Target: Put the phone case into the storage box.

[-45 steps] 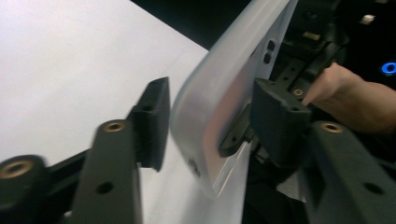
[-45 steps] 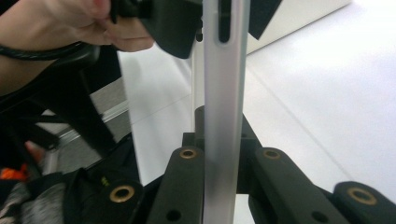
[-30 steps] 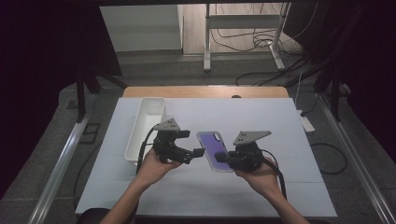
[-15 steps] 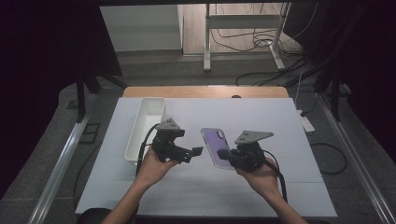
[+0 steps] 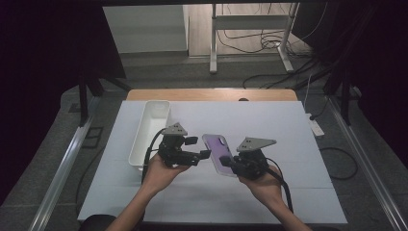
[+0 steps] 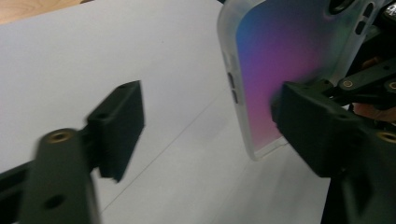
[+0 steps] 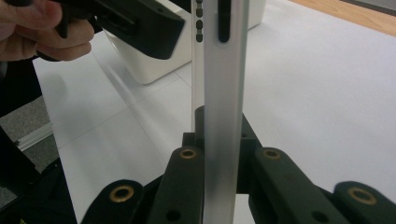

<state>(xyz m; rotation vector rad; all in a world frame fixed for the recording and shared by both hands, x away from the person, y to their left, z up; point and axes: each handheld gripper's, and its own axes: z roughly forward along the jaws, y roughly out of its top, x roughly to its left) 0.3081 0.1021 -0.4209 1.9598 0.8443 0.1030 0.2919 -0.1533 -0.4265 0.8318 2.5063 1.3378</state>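
**Phone held on edge by right gripper, left gripper closing in beside it**

The phone (image 5: 219,154) sits mid-table, above the white table cover (image 5: 288,130), clamped at its near end by the right gripper (image 5: 230,163). In the high view its long axis runs away from the person, tilted slightly left, camera end at the far end. The purple-blue back faces up and toward the left gripper. In the right gripper view the phone stands edge-on between the jaws, its frosted side rail rising straight up from the pads, side buttons near the top. The right jaws are pressed tight on both faces of the phone.

The left gripper (image 5: 204,155) points across at the phone's left long edge. In the left gripper view its jaws stand apart: one pad (image 6: 119,128) is over bare table cover, the other pad (image 6: 317,128) lies in front of the phone's back near the bottom corner. Contact with that pad can't be confirmed; nothing is pinched. The jaws have just been closing, with the phone's edge beside the right-hand pad, not squeezed between the two.

The white bin (image 5: 150,130) sits to the left of the left hand (image 5: 161,171), long axis also running away from the person. The right hand (image 5: 262,185) holds its gripper low, near the table.

Compared with a second ago: the phone sits slightly further right and more upright in the high view, and the left gripper's tips are closer to its edge. The bin is unmoved.
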